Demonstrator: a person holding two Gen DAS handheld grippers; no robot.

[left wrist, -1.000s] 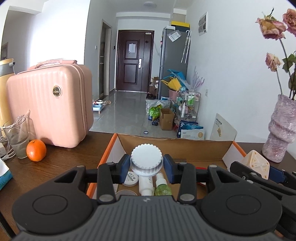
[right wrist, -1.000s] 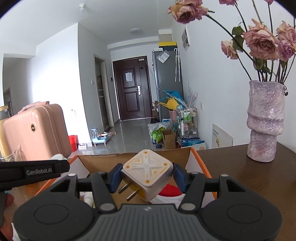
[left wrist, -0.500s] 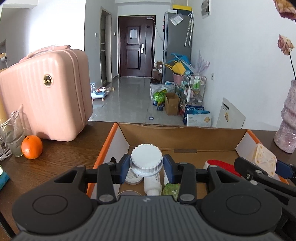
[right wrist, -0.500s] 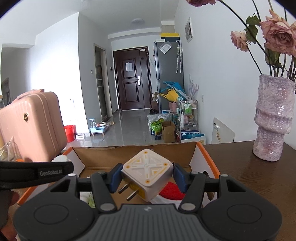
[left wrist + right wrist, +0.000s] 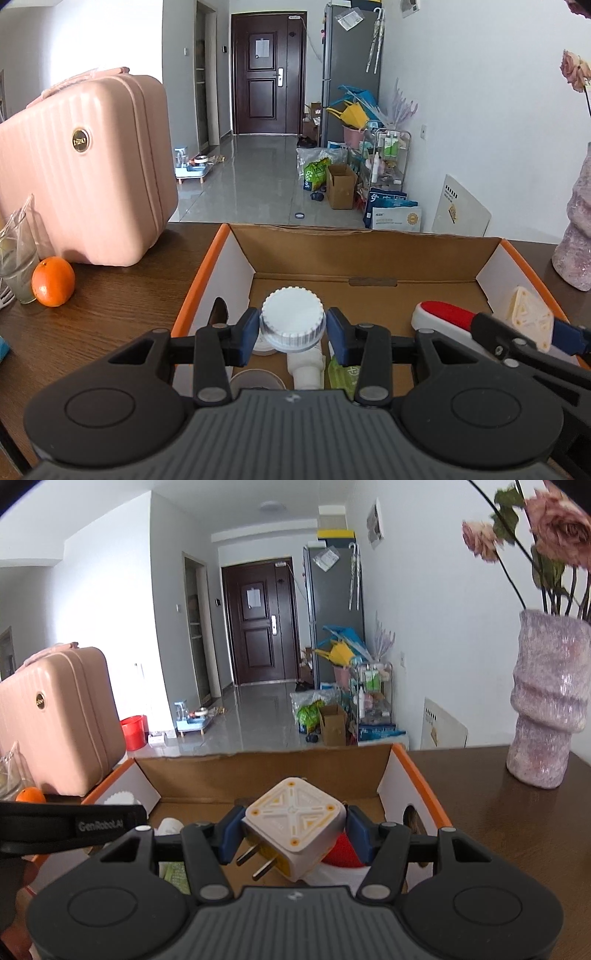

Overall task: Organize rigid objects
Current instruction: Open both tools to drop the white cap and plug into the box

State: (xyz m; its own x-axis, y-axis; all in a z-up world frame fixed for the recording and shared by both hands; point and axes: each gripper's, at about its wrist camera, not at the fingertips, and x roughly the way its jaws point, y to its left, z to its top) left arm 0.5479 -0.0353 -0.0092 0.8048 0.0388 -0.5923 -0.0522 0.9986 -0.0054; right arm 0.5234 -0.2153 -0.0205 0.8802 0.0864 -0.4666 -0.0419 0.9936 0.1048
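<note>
Over an orange-edged cardboard box (image 5: 229, 258) on a dark wooden counter (image 5: 122, 291), two hand-held grippers hover side by side. The left wrist view alone shows what already lies in the box: a red-and-white brush (image 5: 443, 314) on the floor at right, a small white bottle (image 5: 306, 369), a green packet (image 5: 341, 373) and a round lidded tub (image 5: 258, 380) beneath the gripper. It also takes in an orange (image 5: 53, 281) beside a clear glass (image 5: 16, 258) at the foot of a pink suitcase (image 5: 85, 170). The right wrist view alone shows the whole purple vase (image 5: 546, 701) with its faded roses (image 5: 557, 531), standing on the counter well to the right of the box.

The left gripper (image 5: 291, 328) has a white ribbed-lid jar (image 5: 291, 321) between its blue pads; its jaws have just been opening slightly, and a sliver of gap shows on the right side, so the hold looks loosened. The jar hangs above the box's left half, over the white bottle.

The right gripper (image 5: 293, 834) pinches a white cube-shaped plug adapter (image 5: 295, 827) on two opposite faces, prongs angled down toward the camera. The adapter sits above the box's right half, over the red brush.
</note>
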